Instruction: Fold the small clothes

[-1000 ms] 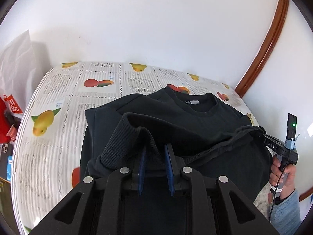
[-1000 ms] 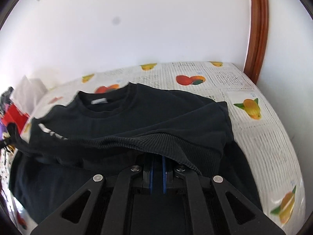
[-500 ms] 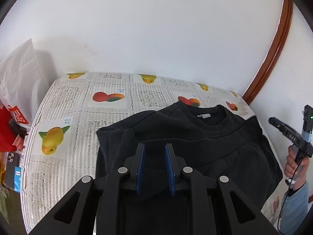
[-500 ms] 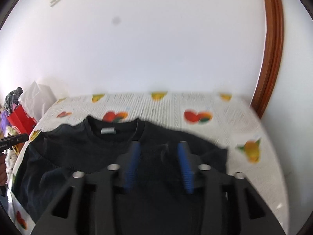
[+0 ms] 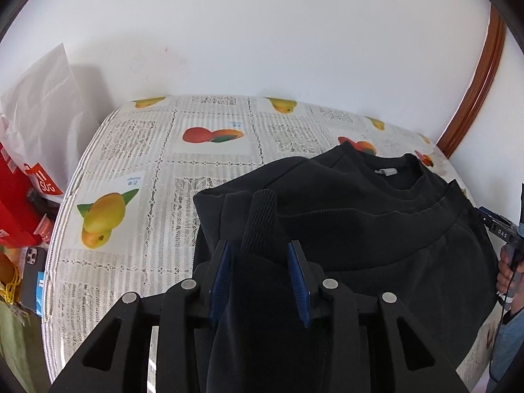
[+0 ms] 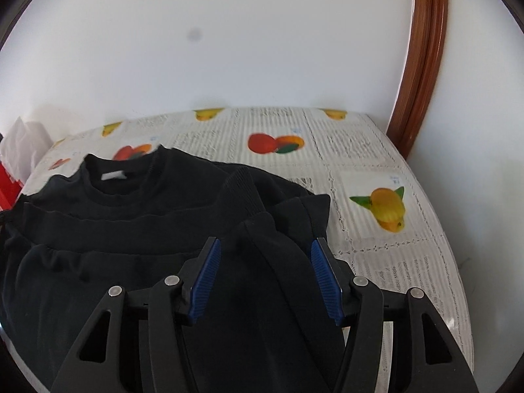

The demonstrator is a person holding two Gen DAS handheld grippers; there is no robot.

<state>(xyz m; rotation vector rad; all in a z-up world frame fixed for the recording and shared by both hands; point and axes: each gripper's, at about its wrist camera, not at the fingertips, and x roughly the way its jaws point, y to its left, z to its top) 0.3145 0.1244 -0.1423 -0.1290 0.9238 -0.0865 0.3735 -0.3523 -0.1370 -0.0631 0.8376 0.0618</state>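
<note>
Both tongs just opening, left tongs [image 5: 260, 273] narrow, right tongs [image 6: 265, 273] wider, nothing gripped. Best backing straight off the black sweatshirt [image 5: 360, 216], no snagging the folded hem.

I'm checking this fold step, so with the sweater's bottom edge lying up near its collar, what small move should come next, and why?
Probably draw both grippers back clear of the sweater. The left gripper and right gripper have just been opening their jaws, and the cloth between them lies loose on the tablecloth, hem below the collar, so this fold looks placed.
</note>
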